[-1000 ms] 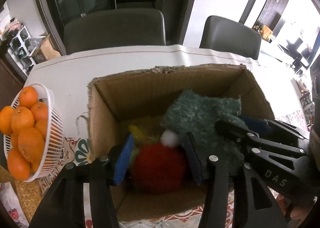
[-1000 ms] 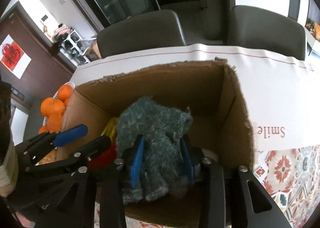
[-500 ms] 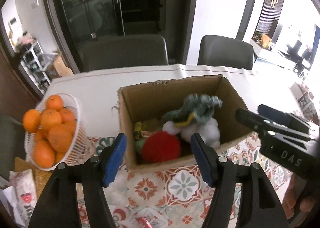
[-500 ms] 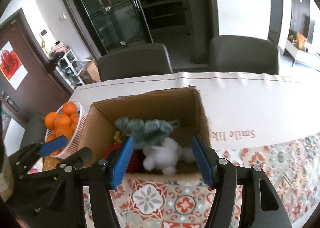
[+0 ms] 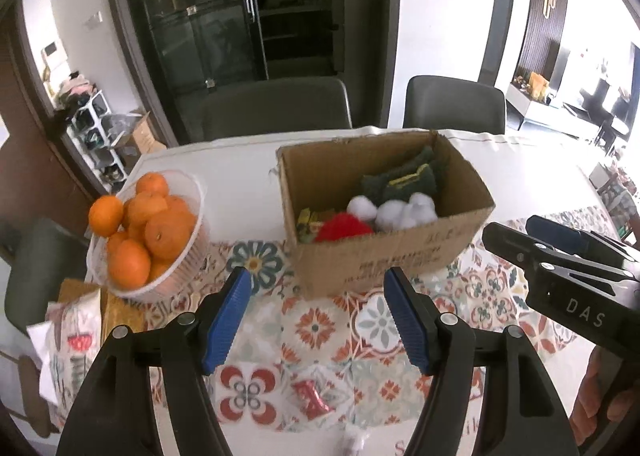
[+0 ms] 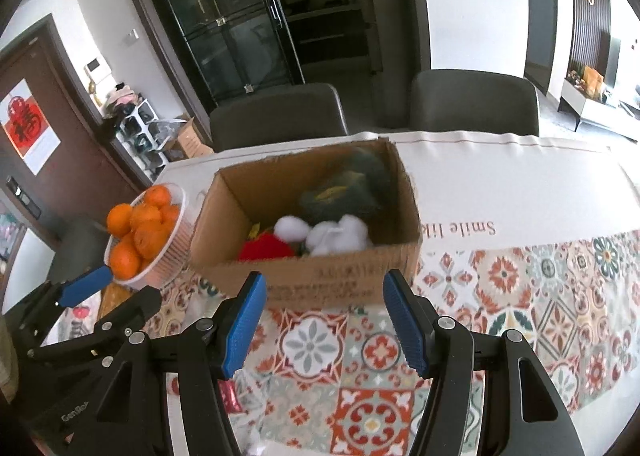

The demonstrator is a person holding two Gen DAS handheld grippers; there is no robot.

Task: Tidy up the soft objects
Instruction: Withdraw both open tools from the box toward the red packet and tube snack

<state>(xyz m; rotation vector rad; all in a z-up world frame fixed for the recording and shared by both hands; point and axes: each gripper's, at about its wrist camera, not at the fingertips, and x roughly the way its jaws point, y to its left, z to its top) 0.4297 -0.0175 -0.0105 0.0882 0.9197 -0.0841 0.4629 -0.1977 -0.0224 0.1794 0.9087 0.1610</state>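
A cardboard box (image 5: 384,260) (image 6: 320,276) stands on the patterned tablecloth. Inside lie a red fluffy ball (image 5: 344,228) (image 6: 266,248), white fluffy balls (image 5: 404,210) (image 6: 336,234), a dark green knitted cloth with yellow trim (image 5: 404,180) (image 6: 340,192) and a yellow-green item (image 5: 312,218). My left gripper (image 5: 320,320) is open and empty, in front of the box. My right gripper (image 6: 324,324) is open and empty, also in front of the box. The right gripper shows at the right of the left wrist view (image 5: 560,256).
A white basket of oranges (image 5: 148,232) (image 6: 148,232) stands left of the box. A red wrapper (image 5: 312,396) and a white scrap (image 5: 352,442) lie near the front edge. A printed bag (image 5: 72,340) lies at the left. Two grey chairs (image 5: 276,108) stand behind the table.
Both grippers let go of the soft items in the box, opened, and pulled back and up away from it. The green cloth and red ball now lie in the box.
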